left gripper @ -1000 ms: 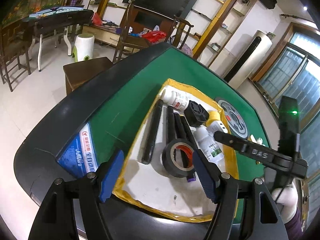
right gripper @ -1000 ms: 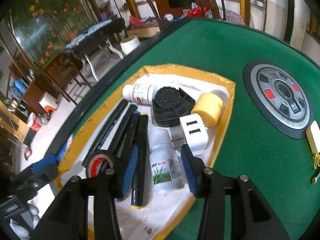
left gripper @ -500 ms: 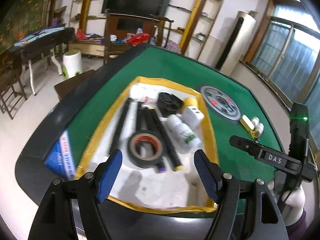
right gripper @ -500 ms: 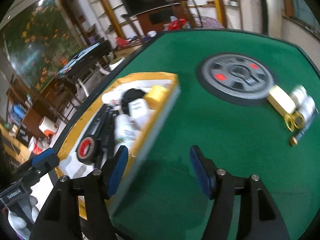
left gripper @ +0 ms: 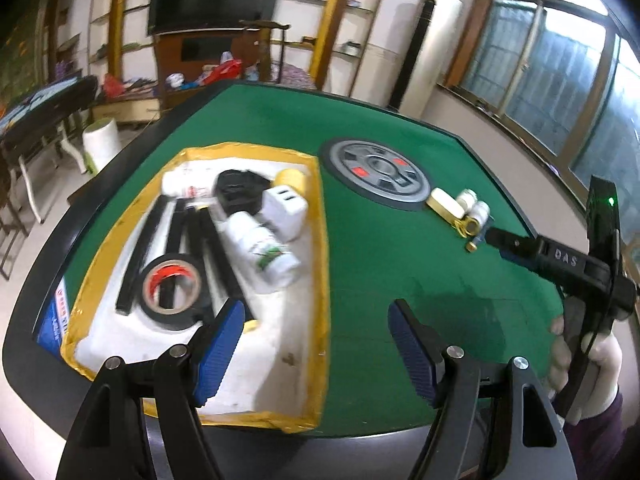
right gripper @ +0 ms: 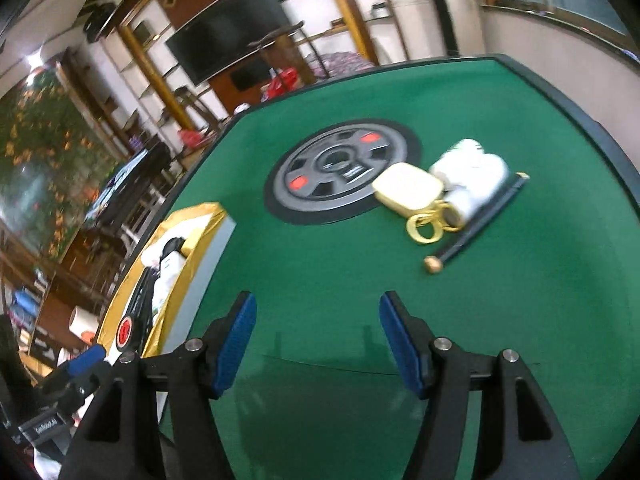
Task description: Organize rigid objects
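Note:
A yellow-rimmed white tray [left gripper: 320,240] on the green felt holds white bottles [left gripper: 264,248], a black tape roll [left gripper: 172,292], black sticks, a white charger [left gripper: 284,208] and a black round part. My left gripper [left gripper: 314,312] hangs open over the tray's right rim with nothing between its fingers. My right gripper [right gripper: 316,304] stands open above bare felt, short of a small pile: a cream case [right gripper: 408,190], white bottles [right gripper: 472,172], gold scissors [right gripper: 428,224] and a black pen [right gripper: 476,224]. The tray [right gripper: 200,236] lies to its left.
A grey wheel-like disc [left gripper: 376,168] is set into the middle of the table, between tray and pile. The table's black edge [right gripper: 592,120] runs just behind the pile. Chairs, shelves and a television fill the room beyond. A person's hand [left gripper: 560,356] grips the right tool.
Both views have swung from the tray to the right, towards the pile. The right gripper has left the tray and its jaws stand wider. The left gripper rolled level.

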`<action>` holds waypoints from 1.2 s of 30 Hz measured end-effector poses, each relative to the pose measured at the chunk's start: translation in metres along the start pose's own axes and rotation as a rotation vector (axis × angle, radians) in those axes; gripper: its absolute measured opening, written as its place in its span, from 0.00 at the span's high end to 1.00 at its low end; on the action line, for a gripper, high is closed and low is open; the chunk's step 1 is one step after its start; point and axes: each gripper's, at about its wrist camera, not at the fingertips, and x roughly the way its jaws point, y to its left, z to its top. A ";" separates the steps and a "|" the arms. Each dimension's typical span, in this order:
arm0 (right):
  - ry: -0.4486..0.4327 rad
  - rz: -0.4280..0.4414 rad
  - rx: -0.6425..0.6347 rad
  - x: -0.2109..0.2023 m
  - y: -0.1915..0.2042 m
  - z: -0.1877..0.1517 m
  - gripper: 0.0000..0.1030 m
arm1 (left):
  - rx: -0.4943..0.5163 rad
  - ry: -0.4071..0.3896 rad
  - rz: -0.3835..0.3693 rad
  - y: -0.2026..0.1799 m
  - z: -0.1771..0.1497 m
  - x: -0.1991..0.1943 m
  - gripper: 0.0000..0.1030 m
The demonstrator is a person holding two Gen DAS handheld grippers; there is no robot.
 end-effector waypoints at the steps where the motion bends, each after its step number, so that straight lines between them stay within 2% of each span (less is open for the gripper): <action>1: -0.006 -0.004 0.008 -0.002 -0.004 0.000 0.38 | 0.011 -0.002 -0.003 -0.005 0.000 -0.002 0.25; 7: -0.052 -0.043 0.048 -0.015 -0.018 -0.002 0.37 | 0.106 -0.051 -0.034 -0.041 -0.001 -0.019 0.24; 10: -0.093 -0.095 0.005 -0.020 -0.013 -0.009 0.30 | 0.151 -0.088 -0.017 -0.056 -0.003 -0.024 0.16; 13: -0.121 -0.144 -0.048 -0.020 -0.006 -0.015 0.29 | 0.166 -0.101 -0.003 -0.063 -0.004 -0.022 0.13; 16: -0.131 -0.182 -0.097 -0.018 0.001 -0.022 0.29 | 0.164 -0.088 0.028 -0.066 -0.004 -0.015 0.13; 22: -0.117 -0.179 -0.105 -0.013 -0.001 -0.028 0.28 | 0.177 -0.052 0.102 -0.069 -0.006 0.001 0.13; 36: -0.088 -0.187 -0.093 -0.009 -0.012 -0.033 0.28 | 0.261 0.013 0.183 -0.089 -0.013 0.021 0.13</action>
